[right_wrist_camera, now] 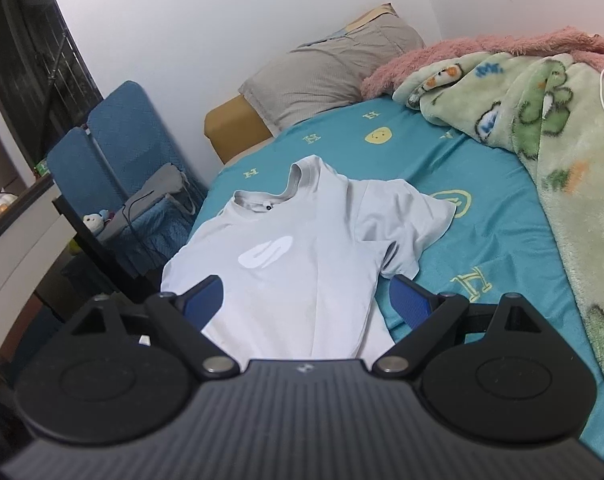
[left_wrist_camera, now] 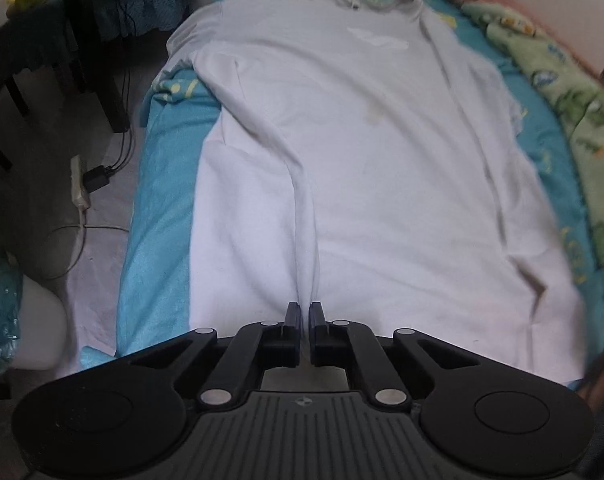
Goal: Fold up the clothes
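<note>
Left tongs point(left_wrist_camera: 305, 312) pinch T-shirt point(left_wrist_camera: 342, 160) hem at 6 o'clock; right tongs point(right_wrist_camera: 306, 300) gape empty. Likely next: right grabs, fold.

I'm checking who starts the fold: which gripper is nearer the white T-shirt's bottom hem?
Left. The left gripper is shut on the hem of the white T-shirt. The right gripper hangs open above the shirt, touching nothing.

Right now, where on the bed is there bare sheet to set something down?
Bare teal sheet lies between the white T-shirt and the green blanket, and between collar and pillow. The blanket side is crowded.
</note>
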